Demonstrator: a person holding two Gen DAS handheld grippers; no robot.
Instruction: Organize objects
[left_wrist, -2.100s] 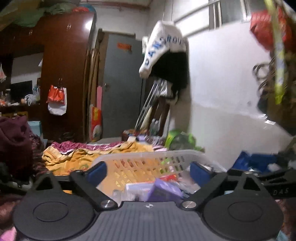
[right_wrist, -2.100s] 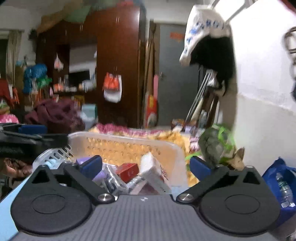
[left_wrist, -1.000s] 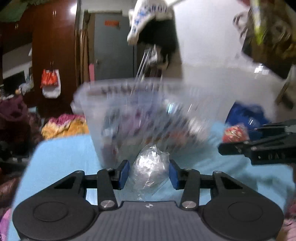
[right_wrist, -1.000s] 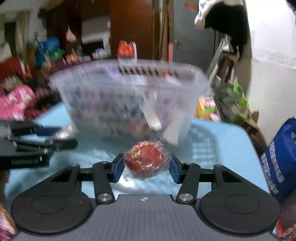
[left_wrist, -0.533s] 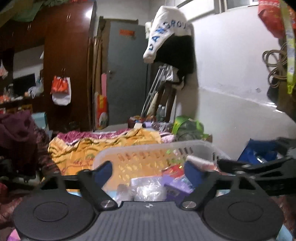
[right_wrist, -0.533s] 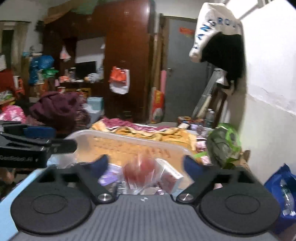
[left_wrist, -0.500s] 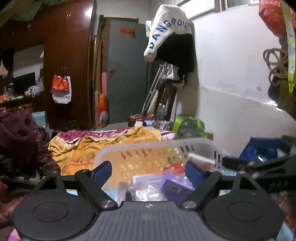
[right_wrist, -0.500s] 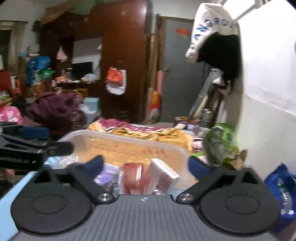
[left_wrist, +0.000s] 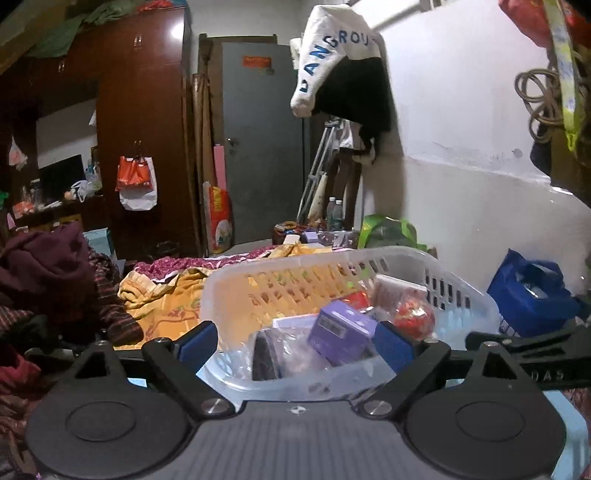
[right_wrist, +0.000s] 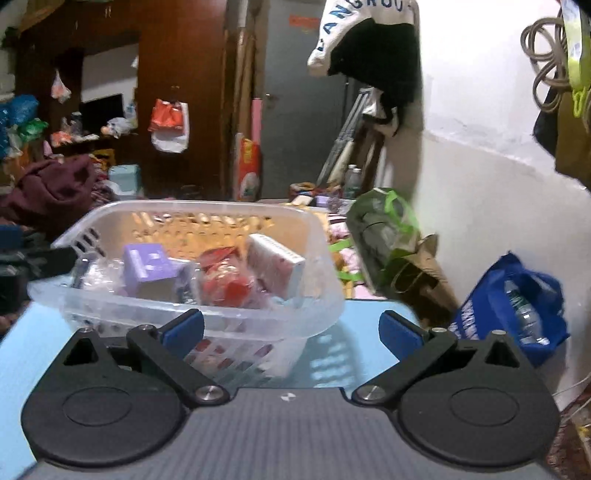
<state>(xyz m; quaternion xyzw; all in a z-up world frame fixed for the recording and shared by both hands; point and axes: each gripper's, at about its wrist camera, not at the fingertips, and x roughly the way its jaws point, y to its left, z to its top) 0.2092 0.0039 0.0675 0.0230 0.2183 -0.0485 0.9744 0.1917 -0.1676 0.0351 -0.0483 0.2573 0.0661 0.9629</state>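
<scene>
A clear plastic basket stands on a light blue tabletop. It holds a purple box, a red item in clear wrap, a crinkled clear packet and a white-and-pink box. My left gripper hovers at the basket's near rim, jaws opening, pads touching nothing. My right gripper is open and empty, just short of the basket's near wall. Its black body shows at the right in the left wrist view.
A blue bag and a green bag sit to the right by the white wall. Dark clothes and an orange blanket lie left of and behind the basket. A wardrobe and a grey door stand at the back.
A second ago the left gripper was shut on the clear packet and the right on the red wrapped item. Both rose over the basket and opened; both items now lie inside.
</scene>
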